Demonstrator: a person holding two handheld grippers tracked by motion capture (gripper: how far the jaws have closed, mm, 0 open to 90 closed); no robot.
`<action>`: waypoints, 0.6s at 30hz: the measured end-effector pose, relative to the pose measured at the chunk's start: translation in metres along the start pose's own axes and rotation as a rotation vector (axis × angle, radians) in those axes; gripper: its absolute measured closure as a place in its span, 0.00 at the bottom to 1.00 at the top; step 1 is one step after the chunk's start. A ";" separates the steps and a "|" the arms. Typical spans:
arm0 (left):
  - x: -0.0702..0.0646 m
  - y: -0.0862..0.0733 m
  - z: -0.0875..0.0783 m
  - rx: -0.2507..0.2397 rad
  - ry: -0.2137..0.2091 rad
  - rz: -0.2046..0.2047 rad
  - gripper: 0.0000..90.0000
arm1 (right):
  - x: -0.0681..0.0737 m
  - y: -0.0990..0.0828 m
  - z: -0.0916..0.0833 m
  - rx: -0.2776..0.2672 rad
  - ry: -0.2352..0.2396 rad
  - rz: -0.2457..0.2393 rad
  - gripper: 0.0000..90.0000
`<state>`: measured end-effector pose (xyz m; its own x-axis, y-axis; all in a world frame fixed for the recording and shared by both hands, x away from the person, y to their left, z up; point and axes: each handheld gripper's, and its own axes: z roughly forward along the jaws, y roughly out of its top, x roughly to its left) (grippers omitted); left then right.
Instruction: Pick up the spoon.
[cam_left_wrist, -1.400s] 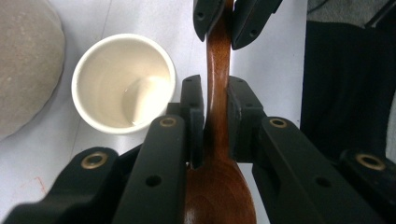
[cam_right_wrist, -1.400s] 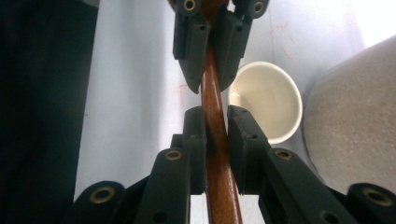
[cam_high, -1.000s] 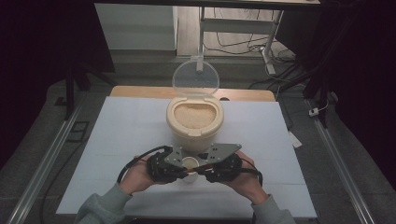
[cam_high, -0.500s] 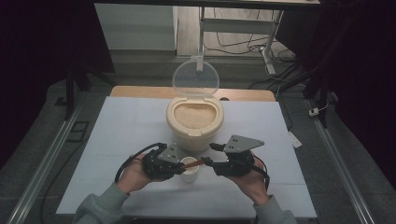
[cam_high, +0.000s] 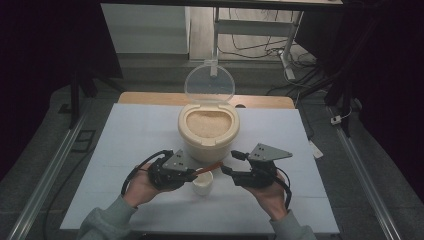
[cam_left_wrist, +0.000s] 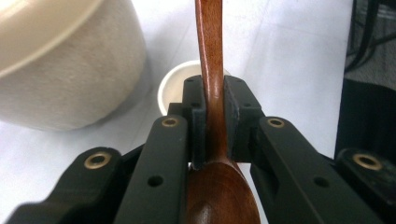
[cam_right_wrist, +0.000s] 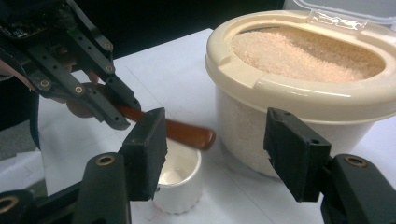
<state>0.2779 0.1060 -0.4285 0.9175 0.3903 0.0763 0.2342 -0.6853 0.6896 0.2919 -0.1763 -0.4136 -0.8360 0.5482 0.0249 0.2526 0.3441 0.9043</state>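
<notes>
A brown wooden spoon (cam_left_wrist: 212, 60) is pinched at its neck by my left gripper (cam_left_wrist: 214, 100), which is shut on it; the bowl lies toward the camera. The handle reaches out over a small white cup (cam_high: 203, 183) standing in front of a cream rice container (cam_high: 207, 132). The container's clear lid (cam_high: 209, 84) stands open, and it is full of rice (cam_right_wrist: 299, 60). My right gripper (cam_right_wrist: 217, 140) is open, just right of the cup (cam_right_wrist: 180, 179), with nothing between its jaws. The spoon handle's tip (cam_right_wrist: 187, 133) ends near its left jaw. In the high view, the left gripper (cam_high: 192, 173) and right gripper (cam_high: 227, 170) face each other across the cup.
The white table top (cam_high: 130, 135) has free room left and right of the container. Beyond its far edge show a wooden strip (cam_high: 150, 98), metal frame legs and cables on the floor. A small white tag (cam_high: 315, 149) lies at the right edge.
The two grippers were close together over the cup. The right gripper has drawn back to the right, away from the spoon; the left gripper keeps the spoon and has barely moved.
</notes>
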 end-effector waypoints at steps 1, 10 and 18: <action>0.000 0.000 -0.001 -0.007 0.003 -0.002 0.88 | 0.000 -0.001 0.000 -0.004 -0.006 0.009 0.42; 0.000 0.000 -0.004 -0.040 0.012 -0.010 0.88 | -0.002 -0.008 0.005 -0.006 -0.003 0.061 0.39; -0.002 0.000 -0.001 -0.057 0.020 -0.012 0.88 | 0.002 -0.013 0.014 -0.007 0.010 0.099 0.37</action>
<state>0.2758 0.1054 -0.4279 0.9078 0.4113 0.0819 0.2262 -0.6446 0.7303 0.2937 -0.1690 -0.4308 -0.8118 0.5718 0.1185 0.3308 0.2831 0.9002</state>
